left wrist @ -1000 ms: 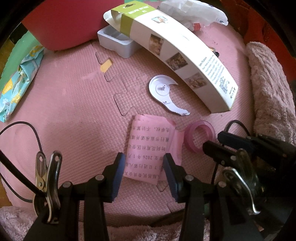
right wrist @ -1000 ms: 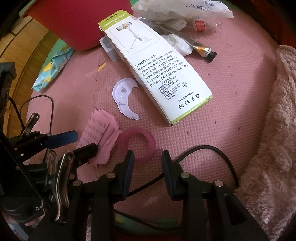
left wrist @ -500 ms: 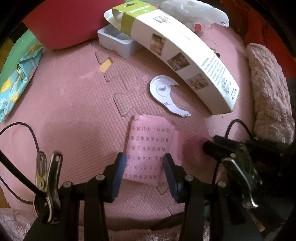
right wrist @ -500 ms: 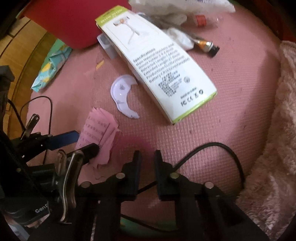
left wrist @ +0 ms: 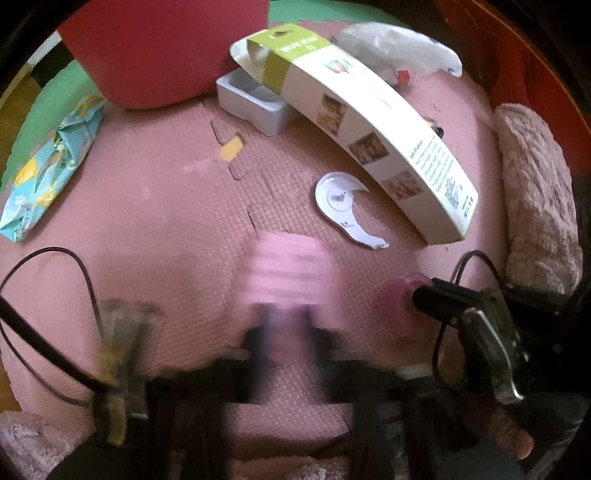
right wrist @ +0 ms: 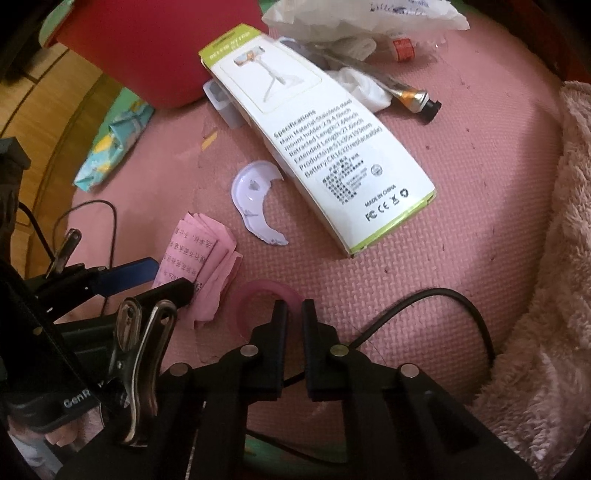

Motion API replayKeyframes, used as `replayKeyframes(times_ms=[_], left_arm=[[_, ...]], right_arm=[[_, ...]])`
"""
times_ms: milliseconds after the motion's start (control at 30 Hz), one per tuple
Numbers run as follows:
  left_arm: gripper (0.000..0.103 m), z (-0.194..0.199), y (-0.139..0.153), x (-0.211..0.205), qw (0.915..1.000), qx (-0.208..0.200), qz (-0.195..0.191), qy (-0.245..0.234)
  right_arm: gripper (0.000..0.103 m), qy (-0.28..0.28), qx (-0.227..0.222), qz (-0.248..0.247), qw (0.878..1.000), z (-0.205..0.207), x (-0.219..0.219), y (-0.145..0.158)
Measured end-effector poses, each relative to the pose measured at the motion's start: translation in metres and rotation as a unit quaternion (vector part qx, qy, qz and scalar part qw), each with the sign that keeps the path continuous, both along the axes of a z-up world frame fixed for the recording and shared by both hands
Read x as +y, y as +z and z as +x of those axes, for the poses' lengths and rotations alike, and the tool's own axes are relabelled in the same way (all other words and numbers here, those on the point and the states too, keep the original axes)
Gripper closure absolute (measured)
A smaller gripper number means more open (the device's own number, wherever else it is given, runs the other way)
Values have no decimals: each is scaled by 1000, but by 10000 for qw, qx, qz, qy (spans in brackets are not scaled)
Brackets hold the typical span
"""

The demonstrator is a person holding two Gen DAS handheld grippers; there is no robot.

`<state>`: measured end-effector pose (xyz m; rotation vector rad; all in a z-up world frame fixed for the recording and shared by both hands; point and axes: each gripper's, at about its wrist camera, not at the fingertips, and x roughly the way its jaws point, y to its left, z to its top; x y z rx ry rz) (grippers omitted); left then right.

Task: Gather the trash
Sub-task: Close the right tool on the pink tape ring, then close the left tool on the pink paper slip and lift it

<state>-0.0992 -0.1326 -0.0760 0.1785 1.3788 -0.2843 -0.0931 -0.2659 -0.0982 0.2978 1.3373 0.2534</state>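
A folded pink paper (left wrist: 288,266) with printed characters lies on the pink foam mat (right wrist: 461,166). My left gripper (left wrist: 286,325) is shut on the paper's near edge, though its own view is blurred by motion. In the right wrist view its blue and black fingers (right wrist: 173,277) pinch that same paper (right wrist: 199,258). Beside it lies a translucent pink tape ring (right wrist: 258,290). My right gripper (right wrist: 294,308) has the ring's near wall between its jaws, which are closing and press on it. From the left wrist view the ring (left wrist: 404,286) shows at the right gripper's tip.
A long white and green box (right wrist: 325,155) lies across the mat, with a white plastic cutout (right wrist: 255,192) next to it. A red bin (right wrist: 147,48), a white tray (left wrist: 255,99), a teal wrapper (right wrist: 114,147), a plastic bag (right wrist: 369,18) and a paint tube (right wrist: 413,96) lie beyond. A fluffy blanket (right wrist: 554,258) borders the right.
My left jaws stood open astride the pink paper and have now shut on it. My right jaws dropped over the pink ring and narrowed onto its wall.
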Motion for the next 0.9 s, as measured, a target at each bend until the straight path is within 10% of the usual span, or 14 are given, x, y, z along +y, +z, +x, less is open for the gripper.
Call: replayKeyframes(times_ms=[400, 567, 900], left_arm=[[97, 0, 15, 20, 9996, -55, -176, 210], [54, 7, 14, 23, 9996, -32, -104, 242], [45, 7, -9, 6, 9985, -44, 410, -373]], right_arm=[[94, -125, -269, 157, 9994, -7, -9, 11], [94, -141, -324, 200, 9992, -10, -13, 14], [94, -193, -305, 471, 9982, -15, -21, 15]])
